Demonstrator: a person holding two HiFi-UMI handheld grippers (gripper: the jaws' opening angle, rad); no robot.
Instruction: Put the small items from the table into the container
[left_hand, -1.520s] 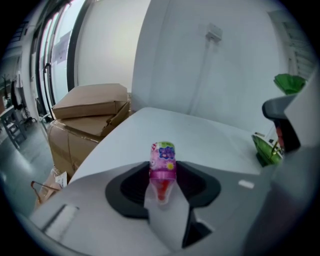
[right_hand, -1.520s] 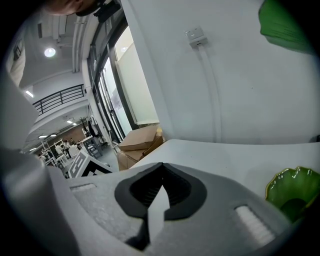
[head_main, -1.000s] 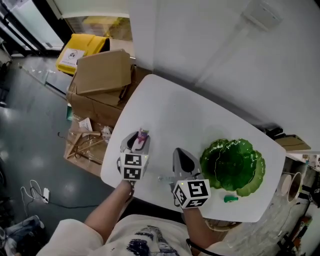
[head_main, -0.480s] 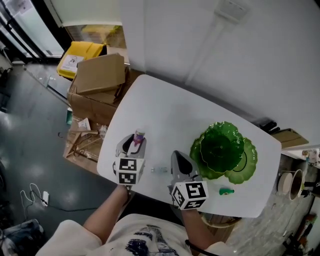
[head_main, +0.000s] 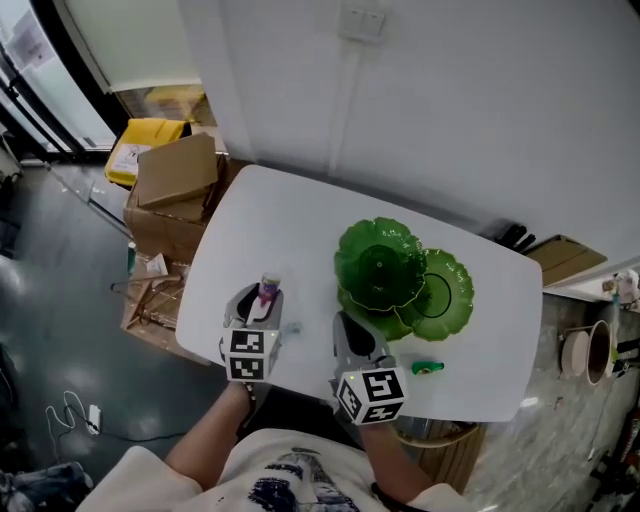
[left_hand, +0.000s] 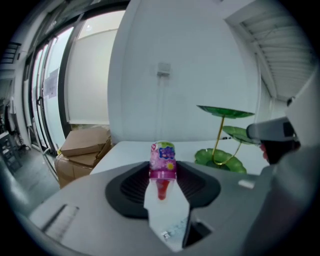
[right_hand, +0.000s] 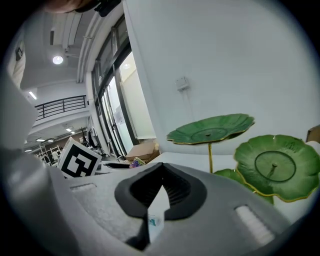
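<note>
My left gripper is shut on a small pink jelly cup with a printed lid, held upright over the white table's front left part. In the left gripper view the cup stands between the dark pads. My right gripper hangs beside it, just in front of the green lotus-leaf tiered dish; its jaws meet at the tips with nothing between them. A small green item lies on the table right of the right gripper. A small clear item lies between the grippers.
The dish's leaves rise on thin gold stems close ahead of the right gripper. Cardboard boxes and a yellow box stand on the floor left of the table. A white wall runs along the table's far side.
Both grippers have risen and moved along the table's front edge, closer to the green dish. The left gripper still holds the pink cup. The right gripper's jaws look unchanged.
</note>
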